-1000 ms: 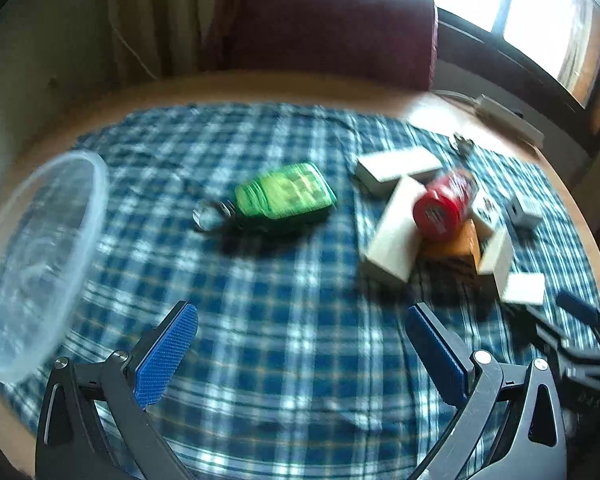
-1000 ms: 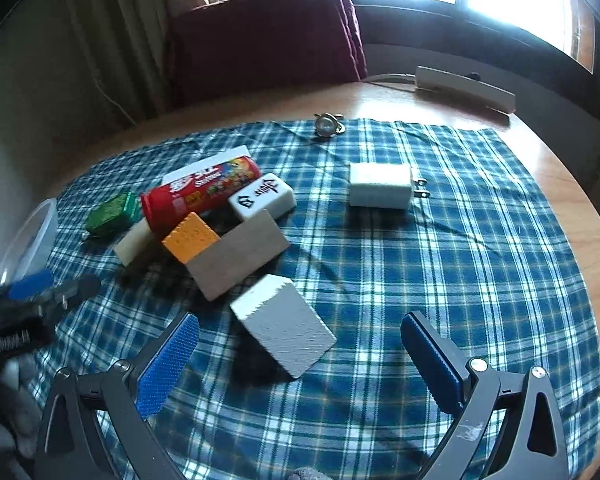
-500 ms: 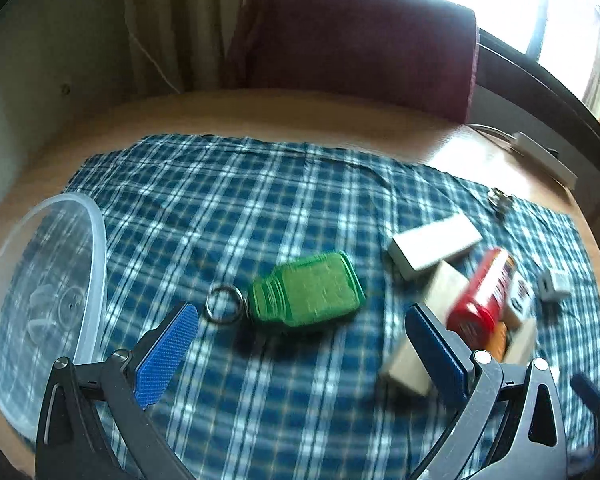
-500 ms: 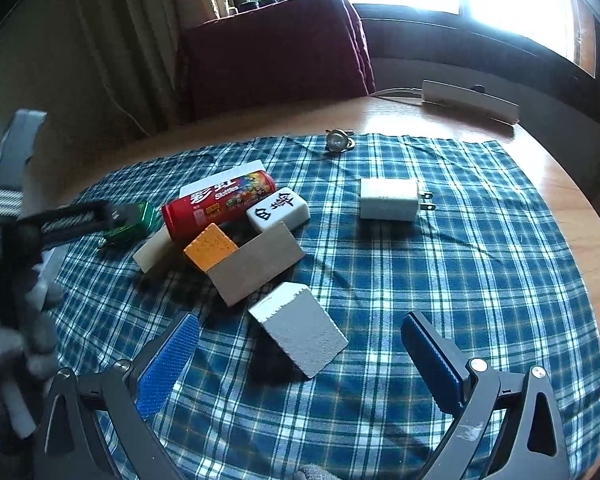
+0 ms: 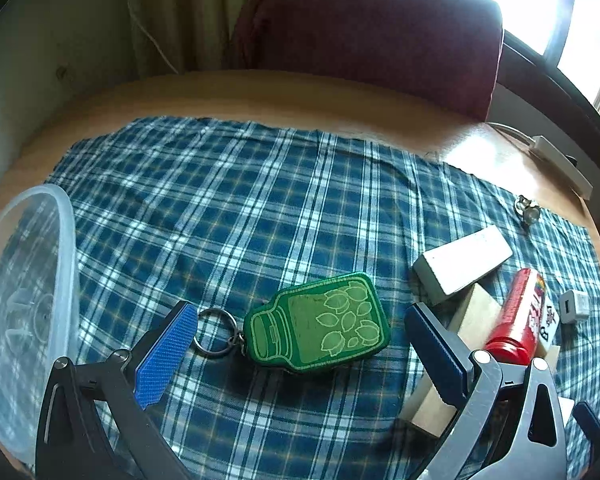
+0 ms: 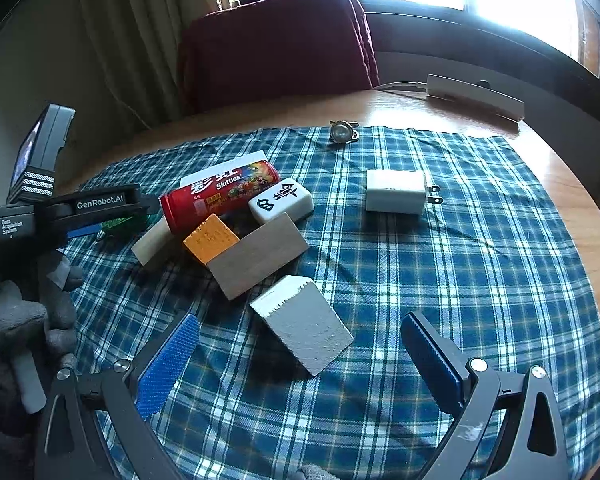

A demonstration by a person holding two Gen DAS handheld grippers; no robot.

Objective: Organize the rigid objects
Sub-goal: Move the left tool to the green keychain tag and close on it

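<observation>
Claws both stand wide and hold nothing. Left claw [image 5: 300, 344] hangs low over the plaid cloth [image 5: 260, 200] on the counter [image 5: 260, 92], its blue pads either side of the green keychain [image 5: 320, 324]; the key ring [image 5: 216, 332] lies just beside the left pad [image 5: 166, 360], and neither pad is clearly touching the tag. At the cloth's left edge sits a clear tub [image 5: 28, 300]. Right of the keychain lie a white block [image 5: 460, 264], a pale wood block [image 5: 476, 316] and the red Skittles tube [image 5: 516, 320].

Right claw [image 6: 300, 364] hovers over the grey-white block [image 6: 304, 332], apart from it. Beyond that lie a grey block [image 6: 260, 256], an orange piece [image 6: 210, 238], the tube and a mahjong tile [image 6: 280, 202], clustered and touching. A charger [image 6: 396, 192] lies well apart to the right, a small metal ring [image 6: 342, 132] at the cloth's far edge. A gloved hand [image 6: 20, 320] grips the left tool's handle.
</observation>
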